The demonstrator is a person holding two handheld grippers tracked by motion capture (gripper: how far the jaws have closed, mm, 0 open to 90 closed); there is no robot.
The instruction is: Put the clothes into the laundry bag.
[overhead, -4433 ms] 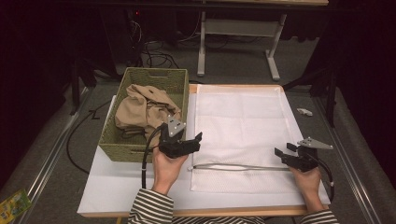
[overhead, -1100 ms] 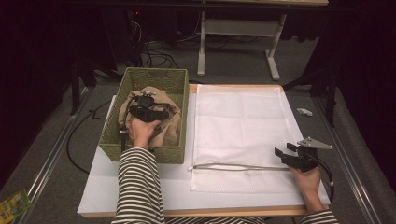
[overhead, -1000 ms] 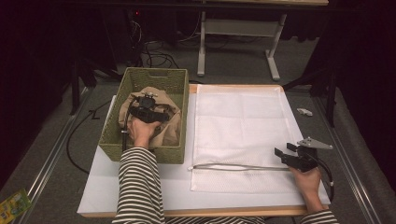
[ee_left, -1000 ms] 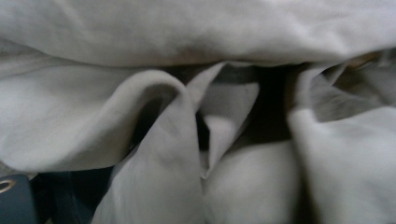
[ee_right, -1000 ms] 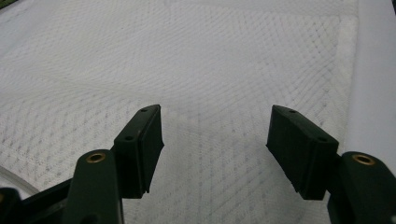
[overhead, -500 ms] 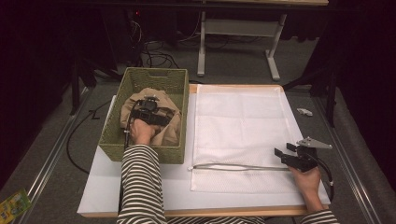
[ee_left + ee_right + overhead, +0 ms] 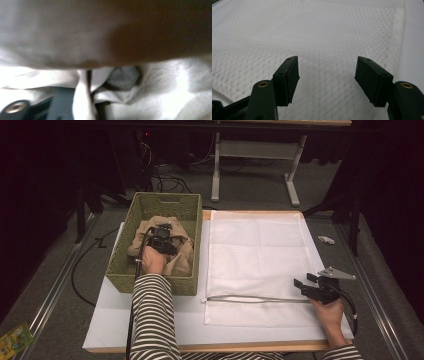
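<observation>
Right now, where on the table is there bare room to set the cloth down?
The white mesh sheet between basket and right gripper lies bare. The board strip below the basket is narrow, crossed by the sleeve. The basket is crowded: cloth and left gripper.

A woven green wicker basket (image 7: 187,210) holds soft, crumpled beige cloth (image 7: 182,257). The white mesh fabric bag (image 7: 260,255) looks matt and finely netted; black gripper pads (image 7: 288,75) look matt plastic.

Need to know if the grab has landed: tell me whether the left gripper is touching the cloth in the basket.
Touching. The left gripper view shows the cloth bunched against and between its jaws; the high view shows the left gripper down on it.
</observation>
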